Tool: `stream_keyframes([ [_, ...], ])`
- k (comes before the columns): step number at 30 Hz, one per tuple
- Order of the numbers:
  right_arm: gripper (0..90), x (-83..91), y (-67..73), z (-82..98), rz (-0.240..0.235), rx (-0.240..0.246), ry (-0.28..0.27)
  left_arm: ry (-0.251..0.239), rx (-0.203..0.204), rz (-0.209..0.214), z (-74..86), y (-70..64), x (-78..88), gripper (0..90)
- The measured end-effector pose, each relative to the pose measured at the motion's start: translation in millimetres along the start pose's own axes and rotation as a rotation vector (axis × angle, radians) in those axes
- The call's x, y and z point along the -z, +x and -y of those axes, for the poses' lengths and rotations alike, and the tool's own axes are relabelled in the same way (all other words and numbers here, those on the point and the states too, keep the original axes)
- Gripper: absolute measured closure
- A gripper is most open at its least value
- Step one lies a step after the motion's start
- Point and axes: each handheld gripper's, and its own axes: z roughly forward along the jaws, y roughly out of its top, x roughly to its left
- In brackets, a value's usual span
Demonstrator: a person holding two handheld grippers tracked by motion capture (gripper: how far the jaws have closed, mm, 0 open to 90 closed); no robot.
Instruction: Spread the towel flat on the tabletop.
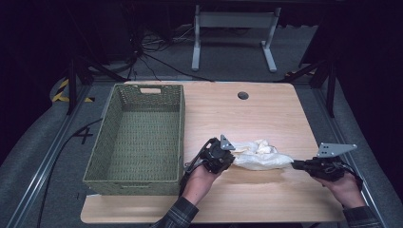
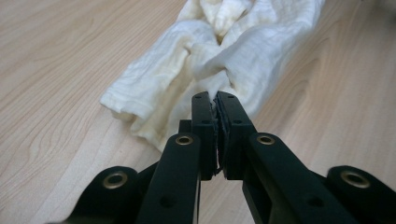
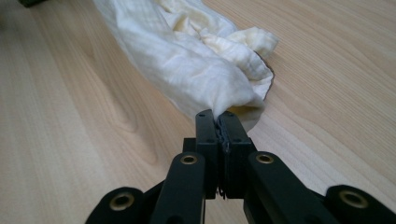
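Now, across the lower half of the high view, a pale wooden table (image 1: 266, 114), smooth and lightly grained, plenty of bare board for spreading. At centre left, a green woven basket (image 1: 110, 137), rectangular, open-topped, nothing inside, probably waiting to receive the load. Lower centre, just right of the basket's near corner, a cream cloth (image 1: 259, 156), soft, crinkled, bunched into a loose roll lying on the board. Pinched at both ends, likely for stretching it out or lifting it level. Left gripper (image 2: 215, 100), jaws clamped together on a fold of the cloth's near end. Right gripper (image 3: 218, 115), lower centre of its own view, jaws likewise closed tight on the opposite tip, fabric tapering into the bite.
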Motion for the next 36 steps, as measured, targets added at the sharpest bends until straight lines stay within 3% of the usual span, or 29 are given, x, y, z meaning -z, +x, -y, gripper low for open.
stream_keyframes([
  [5, 88.1, -22.0, -13.9, -7.7, -0.015, -0.016, 0.038, 0.019, 0.031, 0.006, -11.4, 16.4, -23.0, 86.4],
  [10, 88.1, -34.1, -29.6, -11.1, 0.019, -0.034, 0.063, 0.037, 0.057, -0.048, -19.3, 32.2, -36.6, 85.5],
  [12, 88.0, -39.3, -36.7, -9.4, 0.047, -0.053, 0.092, 0.033, 0.101, -0.068, -17.9, 41.4, -41.0, 84.6],
  [16, 86.2, -40.3, -45.5, -5.6, 0.086, -0.072, 0.105, 0.047, 0.104, -0.106, -13.1, 43.0, -39.2, 77.6],
  [21, 79.6, -29.5, -45.3, -4.0, 0.106, -0.081, 0.064, 0.010, 0.080, -0.034, -13.9, 30.1, -27.6, 77.8],
  [25, 76.8, -18.6, -36.1, -3.6, 0.090, -0.066, 0.021, 0.046, 0.029, -0.018, -12.5, 17.4, -37.3, 77.8],
  [30, 75.4, -16.8, -23.7, -0.6, 0.052, -0.053, 0.026, 0.050, 0.010, -0.035, -13.5, 15.9, -54.8, 72.3],
  [32, 74.6, -17.8, -20.7, 1.7, 0.042, -0.054, 0.033, 0.057, -0.012, -0.079, -15.3, 16.4, -61.1, 71.2],
  [36, 73.7, -17.7, -17.5, 5.1, 0.037, -0.053, 0.051, 0.054, 0.027, -0.087, -13.1, 26.2, -65.5, 74.2],
])
